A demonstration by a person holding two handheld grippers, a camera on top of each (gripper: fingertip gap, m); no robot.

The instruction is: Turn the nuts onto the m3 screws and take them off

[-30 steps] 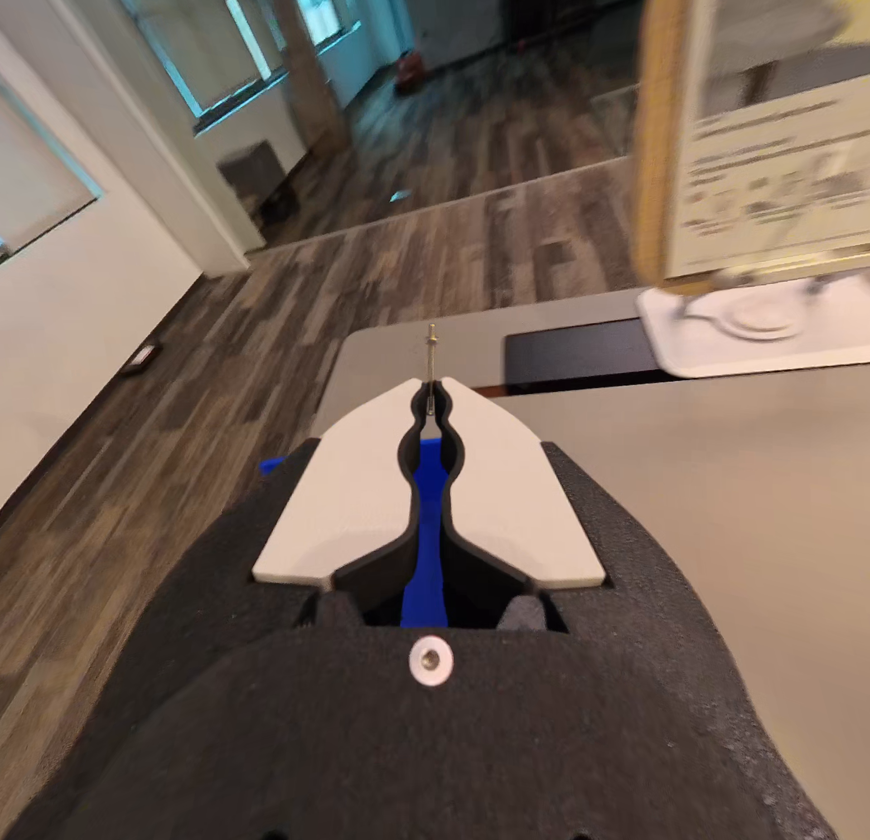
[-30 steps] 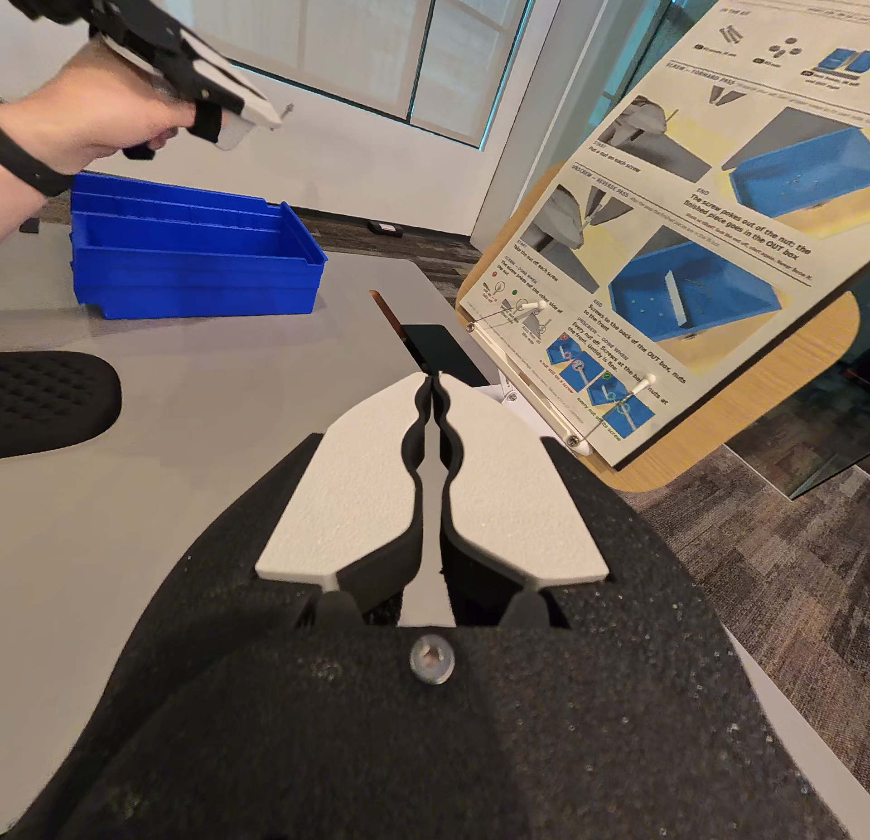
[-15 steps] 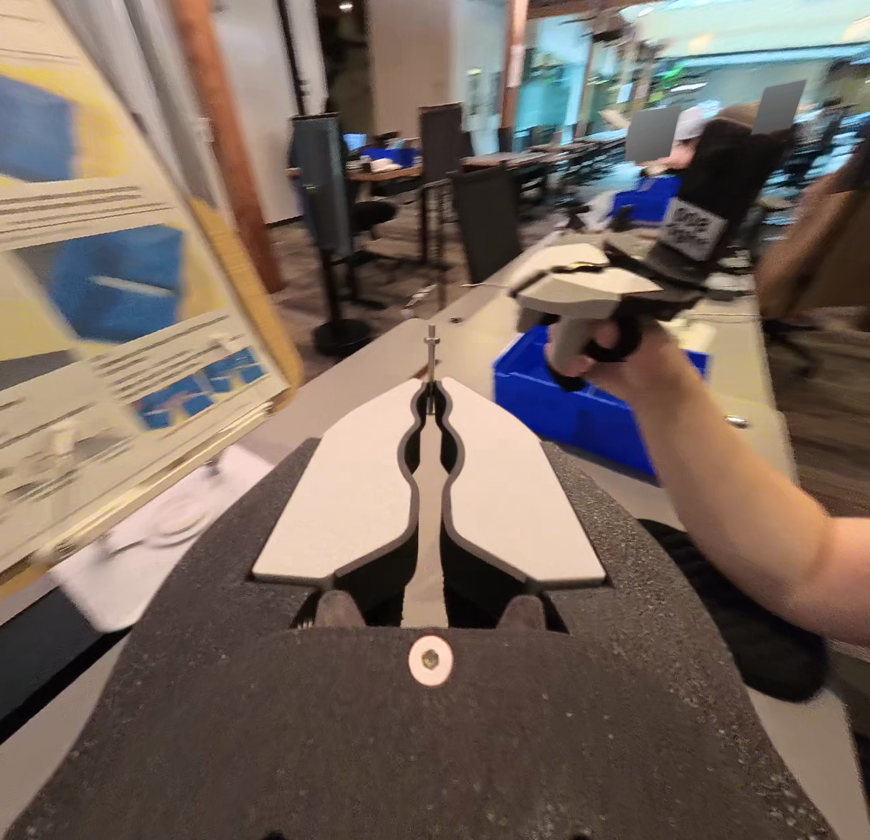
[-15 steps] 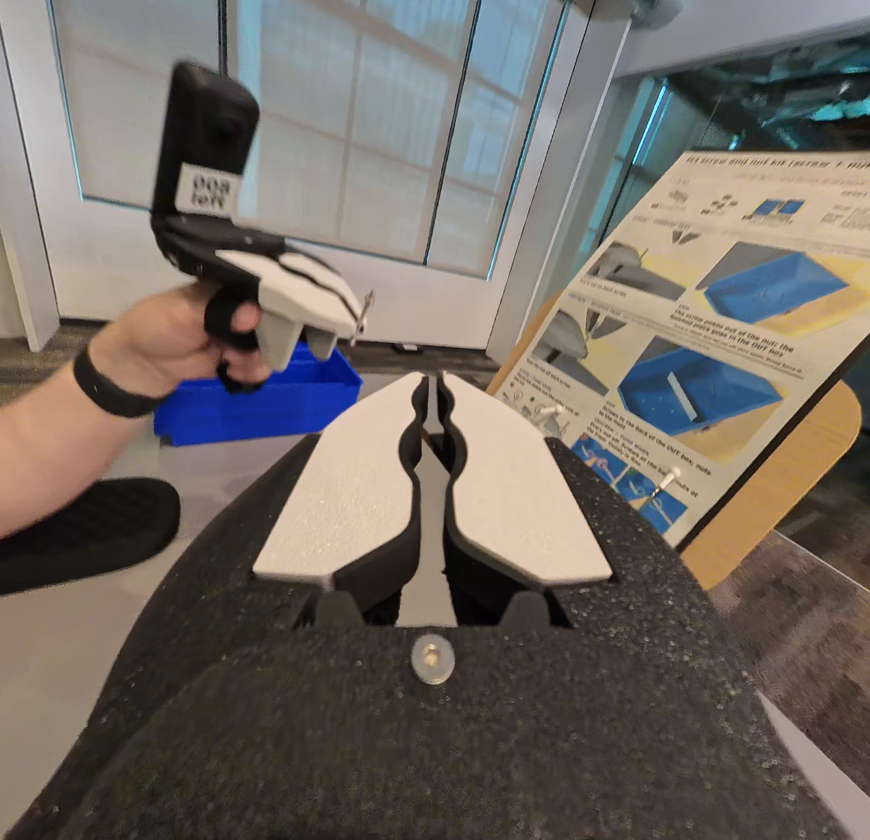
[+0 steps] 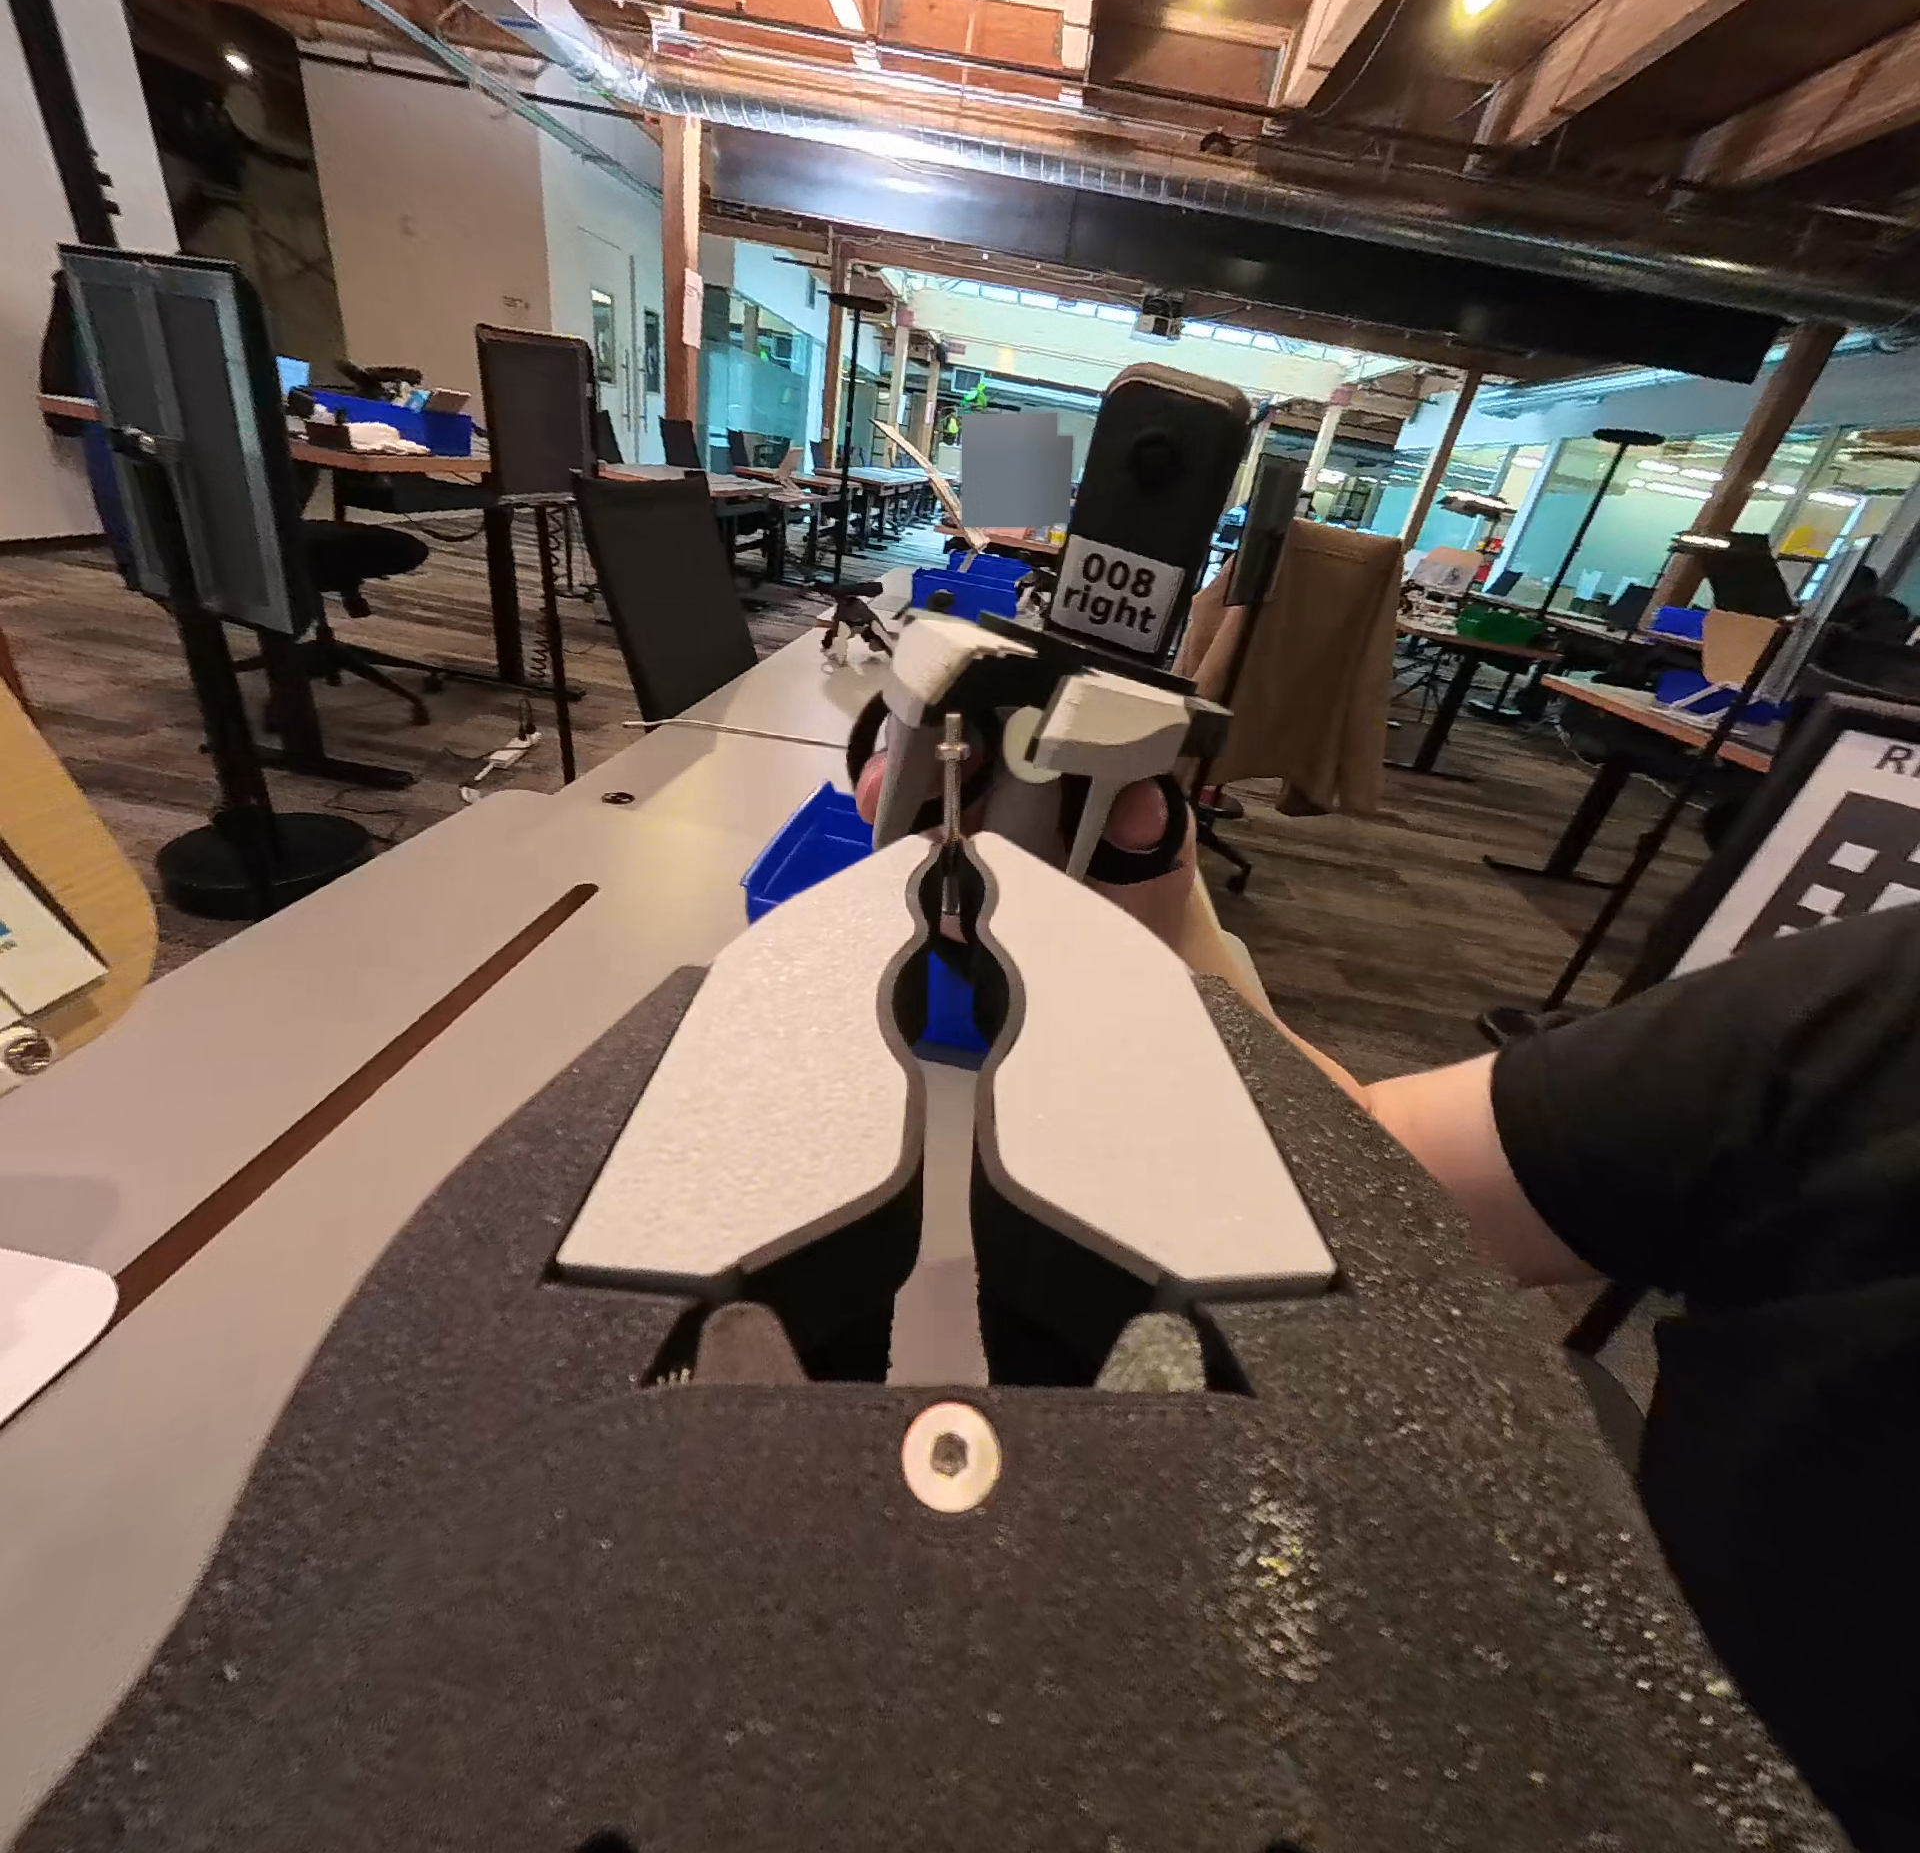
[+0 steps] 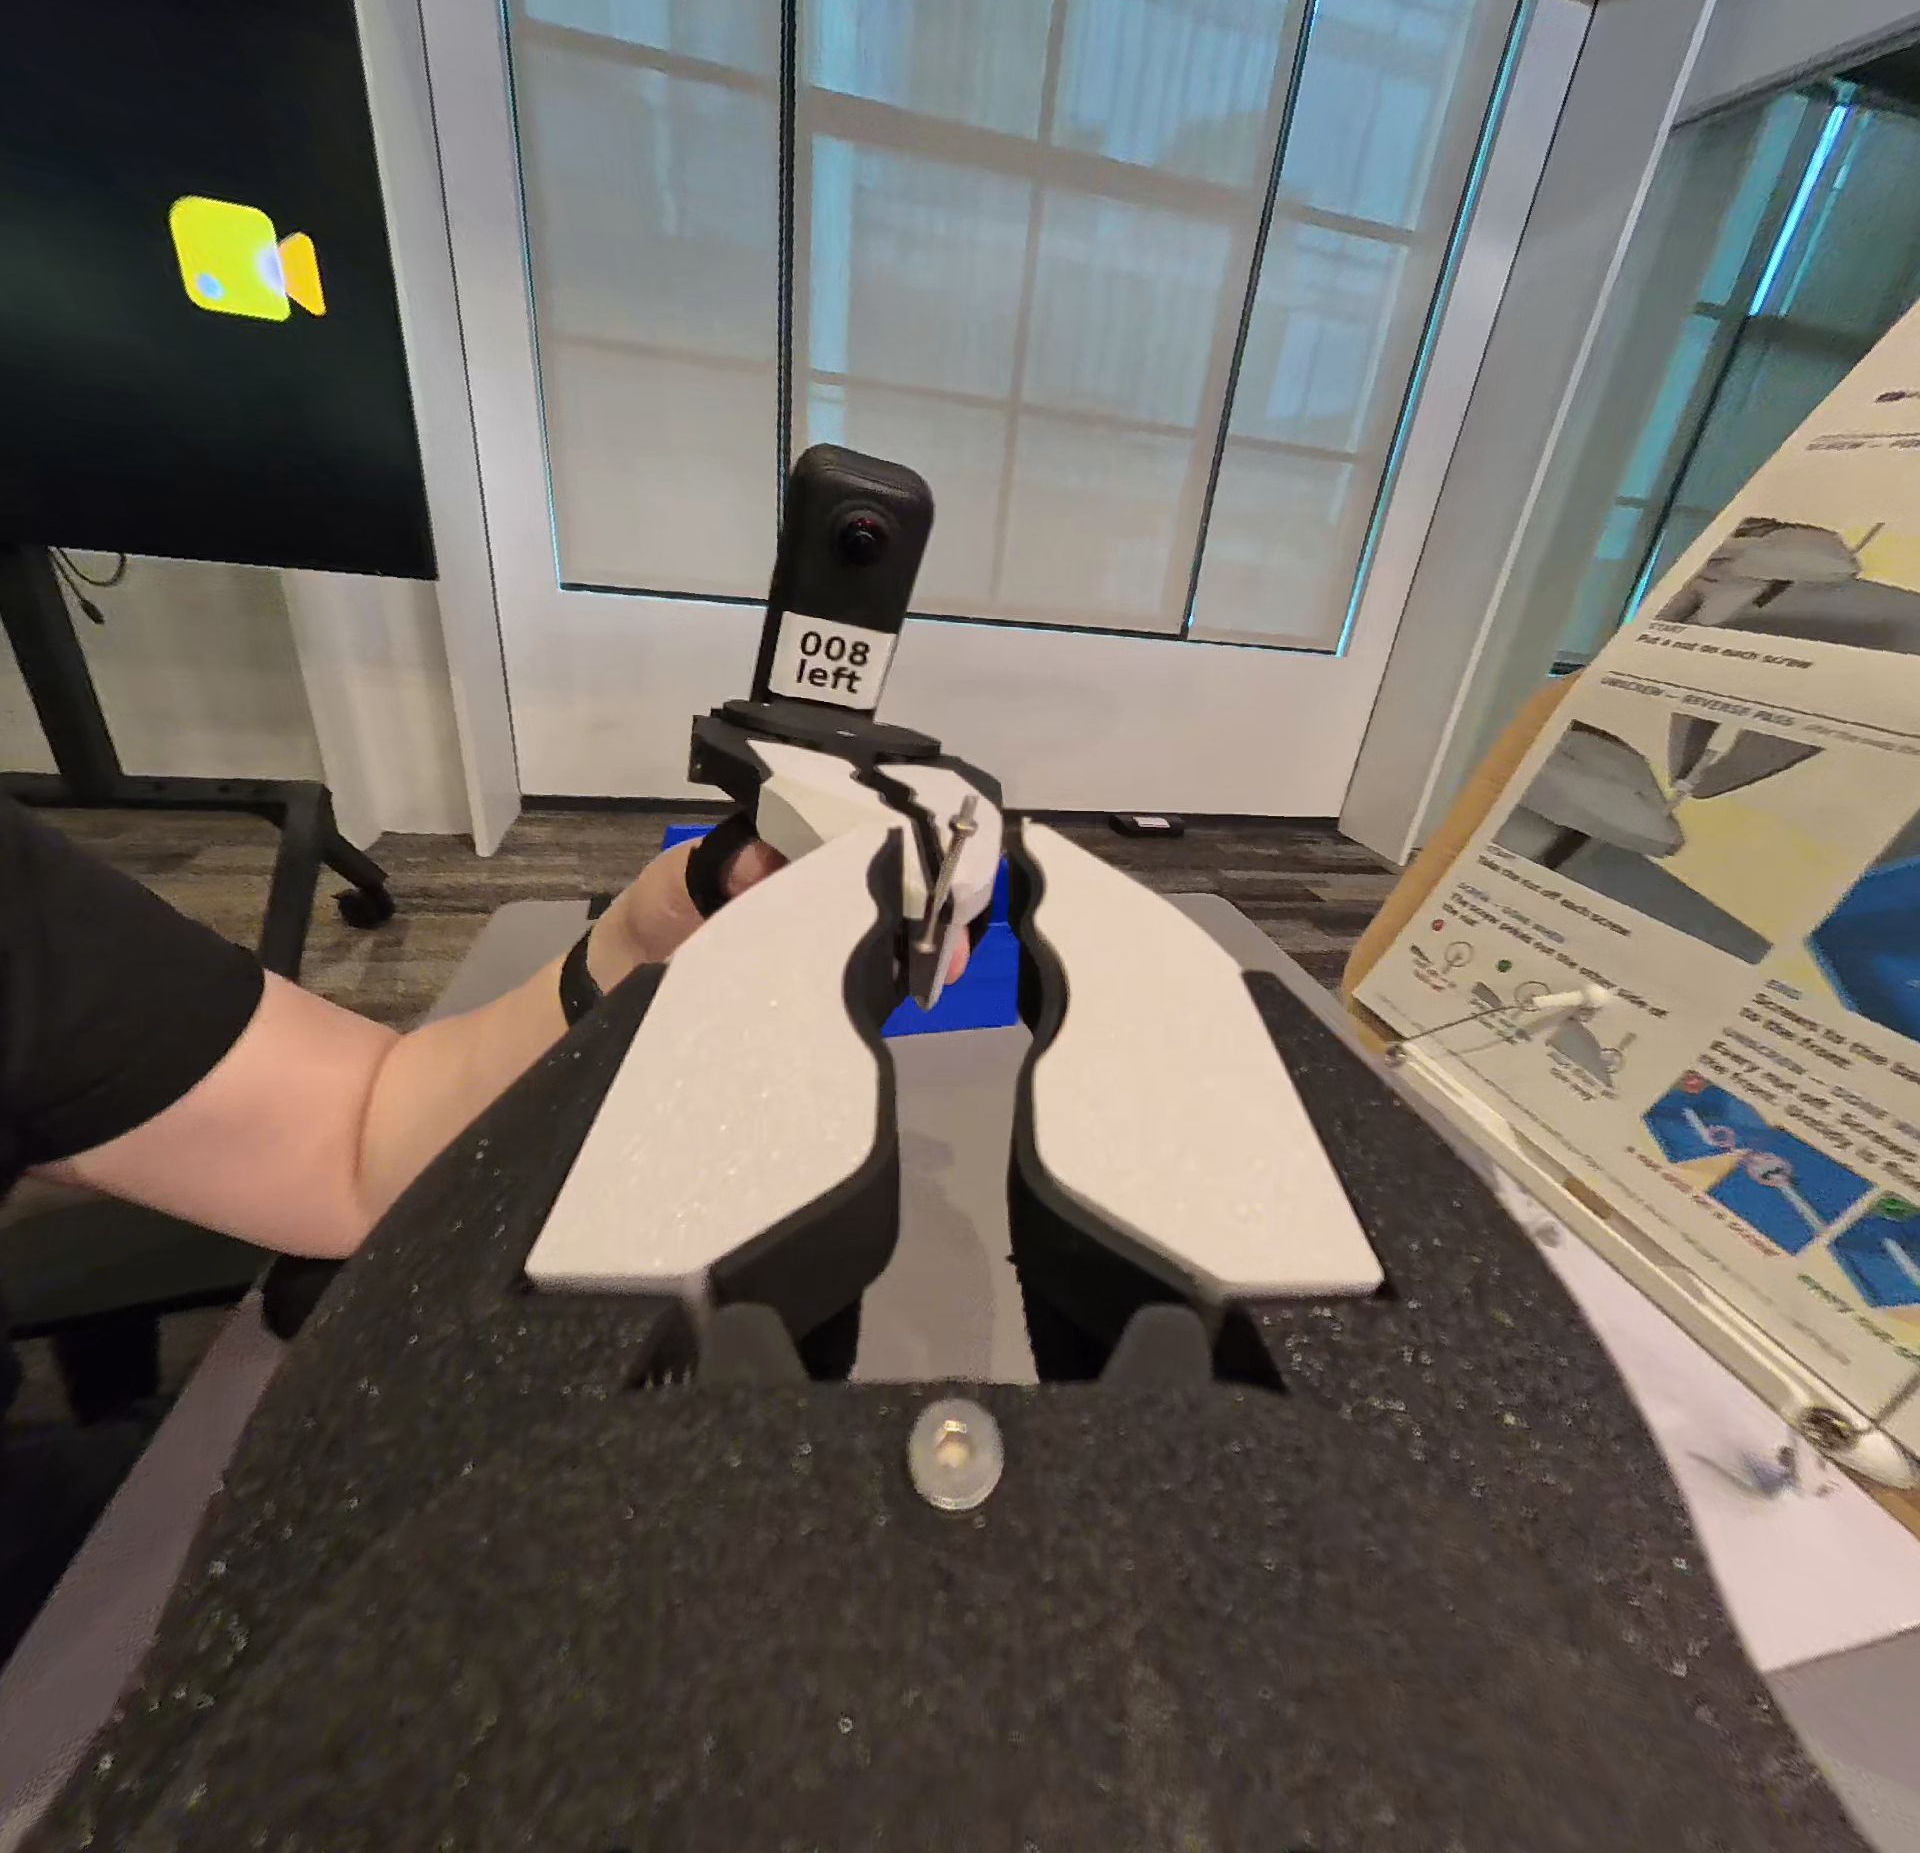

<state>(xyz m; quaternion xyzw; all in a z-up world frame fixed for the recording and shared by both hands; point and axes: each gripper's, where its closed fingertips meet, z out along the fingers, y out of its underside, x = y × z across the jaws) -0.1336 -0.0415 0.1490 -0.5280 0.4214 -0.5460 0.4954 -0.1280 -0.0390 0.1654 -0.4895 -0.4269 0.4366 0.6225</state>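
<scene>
My left gripper (image 5: 951, 853) is shut on the lower end of a thin m3 screw (image 5: 951, 795), which stands out beyond its fingertips. A small nut (image 5: 951, 751) sits near the screw's far end. My right gripper (image 5: 1013, 707) faces it at close range, open and empty. In the right wrist view my right gripper (image 6: 953, 847) has its fingers spread. The left gripper (image 6: 927, 949) and its screw (image 6: 948, 873) show in the gap between them. I cannot tell whether the right fingers touch the screw.
A blue bin (image 5: 810, 858) stands on the grey table (image 5: 416, 972) below both grippers; it also shows in the right wrist view (image 6: 951, 1008). An instruction board (image 6: 1662, 868) leans at the right. A dark screen (image 6: 208, 245) on a stand is at the left. Less than 4 cm separates the two grippers' tips.
Both grippers have swung round and closed in to face each other. The right gripper has opened from shut. The left still holds the screw, now in line with the right fingers' gap.
</scene>
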